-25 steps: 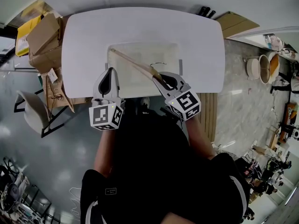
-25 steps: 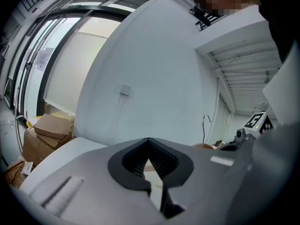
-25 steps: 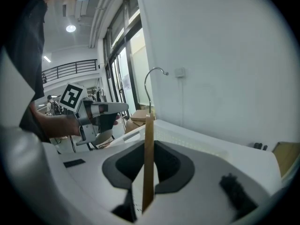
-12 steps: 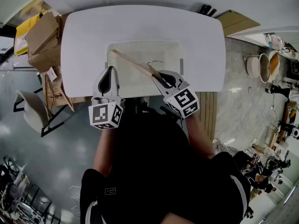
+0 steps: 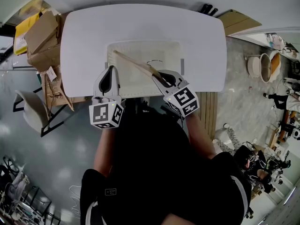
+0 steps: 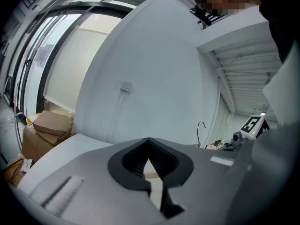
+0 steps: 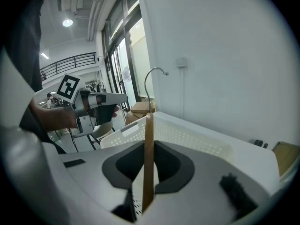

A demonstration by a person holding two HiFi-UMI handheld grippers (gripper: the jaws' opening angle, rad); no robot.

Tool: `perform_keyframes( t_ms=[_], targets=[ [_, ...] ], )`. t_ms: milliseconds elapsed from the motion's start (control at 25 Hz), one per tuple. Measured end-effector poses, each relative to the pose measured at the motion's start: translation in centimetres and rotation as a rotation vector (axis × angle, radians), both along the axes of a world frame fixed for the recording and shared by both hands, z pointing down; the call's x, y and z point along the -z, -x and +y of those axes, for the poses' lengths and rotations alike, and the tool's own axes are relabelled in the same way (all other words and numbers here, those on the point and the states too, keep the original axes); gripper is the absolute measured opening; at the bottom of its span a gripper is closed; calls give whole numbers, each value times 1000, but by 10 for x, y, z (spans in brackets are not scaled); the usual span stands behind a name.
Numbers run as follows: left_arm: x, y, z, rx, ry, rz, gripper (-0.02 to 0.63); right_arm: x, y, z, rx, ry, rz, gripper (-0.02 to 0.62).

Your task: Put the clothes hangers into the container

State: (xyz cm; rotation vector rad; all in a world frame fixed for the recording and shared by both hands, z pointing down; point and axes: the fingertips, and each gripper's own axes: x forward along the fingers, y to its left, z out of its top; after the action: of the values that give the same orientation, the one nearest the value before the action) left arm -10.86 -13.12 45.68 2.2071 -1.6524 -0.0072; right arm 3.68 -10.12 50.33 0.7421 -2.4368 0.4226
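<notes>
Right tool [image 5: 158, 78] is clamping one end of a wooden hanger [image 5: 133, 63], with the bar slanting across the white container [image 5: 108, 50] on the table [image 5: 79, 36] and the wire hook sitting above its inside. Left tool [image 5: 110, 71] is hovering closed and empty by the near rim. The hanger is looking light, stiff and smooth. This end grip is probably letting it pivot, so a hold nearer the middle would steady it.

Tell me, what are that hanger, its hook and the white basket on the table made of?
Hanger: looks like wood, a flat tan-brown strip with a smooth face.
Hook: probably metal wire, since it is thin, grey and bent into a curve.
Basket: apparently moulded plastic, off-white and matte, with rows of small holes in its walls.
</notes>
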Motion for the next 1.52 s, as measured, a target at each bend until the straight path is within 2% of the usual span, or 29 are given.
perform_keyframes(
  t_ms=[1520],
  targets=[
    [-19, 5, -23, 8, 50, 13, 3, -39, 13, -26, 51, 91, 93, 63]
  ],
)
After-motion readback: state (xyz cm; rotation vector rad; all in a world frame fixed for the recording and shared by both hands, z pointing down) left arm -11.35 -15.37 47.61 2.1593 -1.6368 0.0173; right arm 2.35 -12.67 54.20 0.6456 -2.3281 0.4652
